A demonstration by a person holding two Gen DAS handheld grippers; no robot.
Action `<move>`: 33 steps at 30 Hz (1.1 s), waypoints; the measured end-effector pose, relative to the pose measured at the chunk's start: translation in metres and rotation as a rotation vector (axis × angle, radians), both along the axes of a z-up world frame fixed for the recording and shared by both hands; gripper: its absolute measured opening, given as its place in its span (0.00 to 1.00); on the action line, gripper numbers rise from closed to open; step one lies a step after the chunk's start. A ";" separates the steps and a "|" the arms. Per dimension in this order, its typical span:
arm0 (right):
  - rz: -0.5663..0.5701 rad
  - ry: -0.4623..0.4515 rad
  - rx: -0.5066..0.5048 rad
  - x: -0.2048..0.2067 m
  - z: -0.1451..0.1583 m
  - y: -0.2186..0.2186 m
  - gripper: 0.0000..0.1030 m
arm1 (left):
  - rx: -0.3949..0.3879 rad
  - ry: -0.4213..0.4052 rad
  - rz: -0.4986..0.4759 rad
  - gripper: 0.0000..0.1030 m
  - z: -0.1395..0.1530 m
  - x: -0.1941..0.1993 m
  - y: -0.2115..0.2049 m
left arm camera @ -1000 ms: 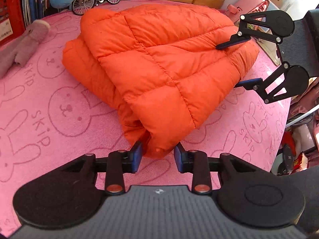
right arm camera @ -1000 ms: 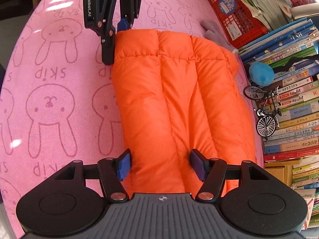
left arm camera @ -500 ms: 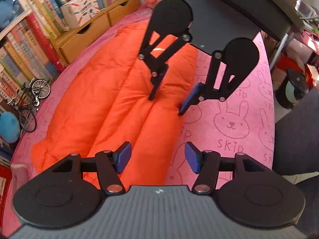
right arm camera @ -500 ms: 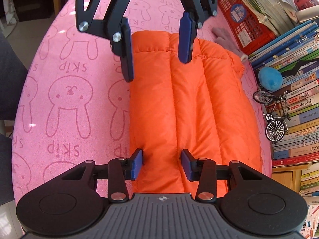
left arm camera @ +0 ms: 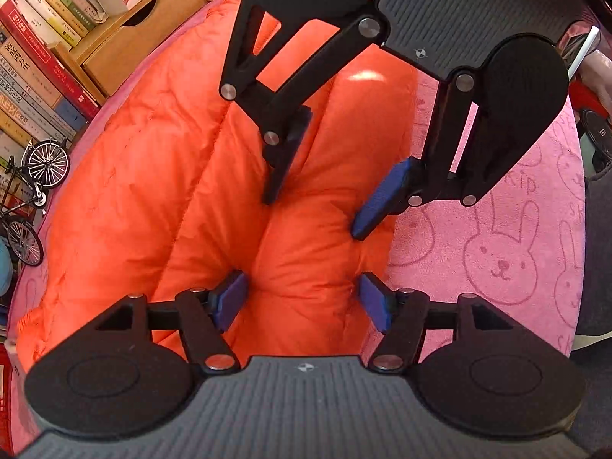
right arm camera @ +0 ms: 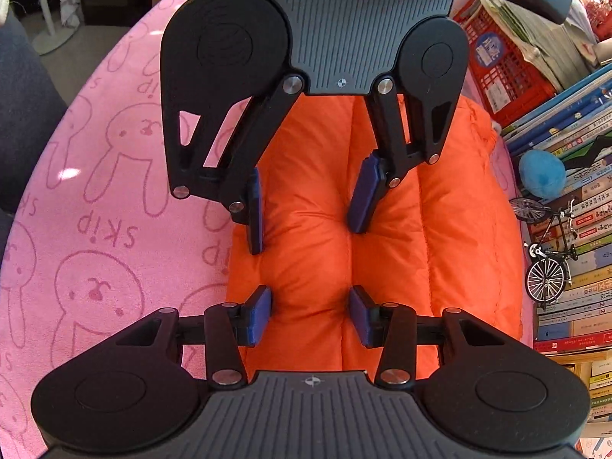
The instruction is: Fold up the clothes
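Blue pads (left arm camera: 229, 298) of the left gripper (left arm camera: 304, 302) straddle one puffy ridge of the orange down jacket (left arm camera: 153, 191), jaws opening — fabric sits between them and bulges against the pads, though I can't tell if it is truly pinched, so I read it as released. Right gripper (right arm camera: 310, 311) does the same on the same ridge from the opposite end; its pads (right arm camera: 260, 313) flank the bulge, jaws opening slightly, contact looks light. Both tools point steeply down and face each other, close together, each visible in the other's camera. Probable reason: the two straddle the outer roll of the folded bundle to squeeze or square it up, since down padding springs back and needs pressing along the edge. Jacket lies folded into a long quilted bundle on the pink rabbit-print cloth (right arm camera: 95, 229) covering the table, its near long edge by the open pink area, its far edge close to the row of books (right arm camera: 573, 229) and the small model bicycle (right arm camera: 547, 260). Folding looks mostly done — likely the tidy-and-compress stage. Risk: slick shell slips out and the fold puffs open.
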State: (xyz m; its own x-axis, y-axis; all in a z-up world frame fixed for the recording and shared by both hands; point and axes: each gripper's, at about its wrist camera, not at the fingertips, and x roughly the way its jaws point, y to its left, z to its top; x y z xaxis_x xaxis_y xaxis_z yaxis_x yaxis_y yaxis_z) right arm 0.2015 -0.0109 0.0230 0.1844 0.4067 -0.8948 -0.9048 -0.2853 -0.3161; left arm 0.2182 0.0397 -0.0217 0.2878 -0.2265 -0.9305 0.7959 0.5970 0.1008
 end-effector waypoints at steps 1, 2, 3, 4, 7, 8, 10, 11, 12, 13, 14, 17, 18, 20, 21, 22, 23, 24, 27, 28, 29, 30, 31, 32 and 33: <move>-0.018 -0.004 0.021 0.000 0.000 -0.003 0.52 | 0.002 0.002 0.001 0.66 -0.001 0.000 0.000; -0.035 -0.010 0.041 0.001 0.000 -0.006 0.55 | 0.012 0.003 0.006 0.66 0.000 0.001 -0.002; -0.044 -0.020 0.054 -0.001 0.000 -0.009 0.59 | 0.020 0.004 0.015 0.65 0.003 0.001 -0.004; -0.048 -0.031 0.063 -0.004 0.001 -0.011 0.63 | 0.013 -0.004 0.021 0.64 0.009 0.000 -0.005; -0.060 -0.017 0.098 -0.007 0.008 -0.016 0.93 | -0.056 -0.082 0.023 0.70 0.034 -0.003 0.002; -0.065 -0.002 0.113 -0.005 0.011 -0.017 1.00 | -0.081 -0.104 0.025 0.75 0.043 0.000 0.004; -0.091 0.013 0.125 0.003 0.013 -0.019 1.00 | -0.089 -0.050 0.036 0.81 0.039 0.013 0.007; -0.105 0.023 0.119 0.007 0.013 -0.019 1.00 | -0.081 -0.008 0.042 0.81 0.034 0.020 0.007; -0.112 0.053 0.090 0.012 0.009 -0.018 1.00 | -0.058 0.026 0.041 0.79 0.027 0.025 0.005; -0.116 0.079 0.062 0.016 0.005 -0.017 1.00 | -0.039 0.026 0.013 0.79 0.021 0.023 0.003; -0.104 0.085 0.035 0.016 -0.002 -0.017 1.00 | -0.020 0.023 -0.017 0.79 0.016 0.020 0.001; -0.033 0.048 -0.031 0.009 -0.021 -0.021 1.00 | 0.045 -0.017 -0.137 0.81 -0.002 -0.002 -0.004; -0.005 0.044 -0.047 0.006 -0.026 -0.026 1.00 | 0.068 -0.024 -0.163 0.83 -0.008 -0.009 -0.004; 0.047 0.037 -0.076 0.000 -0.035 -0.036 1.00 | 0.112 -0.037 -0.216 0.88 -0.020 -0.022 -0.003; 0.048 0.046 -0.081 -0.001 -0.037 -0.041 1.00 | 0.134 -0.044 -0.243 0.93 -0.026 -0.029 -0.003; 0.044 0.057 -0.085 -0.001 -0.038 -0.046 1.00 | 0.152 -0.048 -0.261 0.96 -0.032 -0.035 -0.002; 0.013 0.082 -0.086 0.003 -0.037 -0.050 1.00 | 0.141 -0.033 -0.236 0.96 -0.032 -0.035 0.002; -0.014 0.103 -0.088 0.007 -0.037 -0.055 1.00 | 0.131 -0.019 -0.211 0.97 -0.032 -0.035 0.007; -0.051 0.121 -0.101 0.015 -0.036 -0.073 1.00 | 0.106 0.024 -0.144 0.98 -0.033 -0.036 0.020; -0.064 0.128 -0.105 0.017 -0.036 -0.079 1.00 | 0.111 0.036 -0.131 0.99 -0.034 -0.037 0.024; -0.078 0.135 -0.110 0.020 -0.036 -0.085 1.00 | 0.116 0.046 -0.119 0.99 -0.036 -0.038 0.029; -0.099 0.147 -0.121 0.023 -0.036 -0.093 1.00 | 0.124 0.050 -0.111 1.00 -0.038 -0.041 0.033; -0.126 0.160 -0.131 0.027 -0.035 -0.100 1.00 | 0.124 0.054 -0.103 0.99 -0.039 -0.043 0.038; -0.160 0.176 -0.143 0.032 -0.035 -0.108 1.00 | 0.118 0.064 -0.088 0.99 -0.040 -0.044 0.042; -0.192 0.190 -0.155 0.036 -0.035 -0.115 1.00 | 0.113 0.077 -0.065 0.99 -0.040 -0.044 0.045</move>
